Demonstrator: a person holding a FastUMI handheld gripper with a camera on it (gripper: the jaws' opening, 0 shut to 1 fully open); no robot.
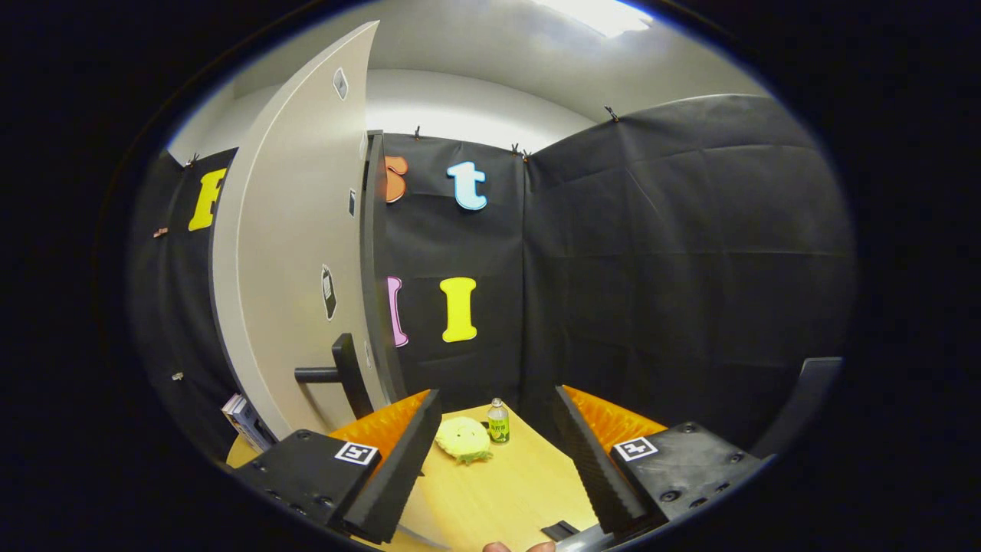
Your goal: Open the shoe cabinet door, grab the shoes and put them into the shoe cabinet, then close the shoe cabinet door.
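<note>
A pale grey shoe cabinet door (295, 253) rises to the left of my fingers, with a black bar handle (339, 373) sticking out low on it and a dark edge (373, 268) along its right side. I cannot tell how far the door stands open. A fluffy yellow shoe (463, 439) lies on the wooden table (506, 498), between and just beyond my fingertips. My gripper (497, 399) is open and holds nothing; it hangs above the table, to the right of the handle.
A small bottle with a green label (498, 422) stands right next to the shoe, on its far side. A book (244, 420) leans at the foot of the door. A dark grey curved object (808, 399) stands off to the right. A person's fingertip (498, 546) shows below.
</note>
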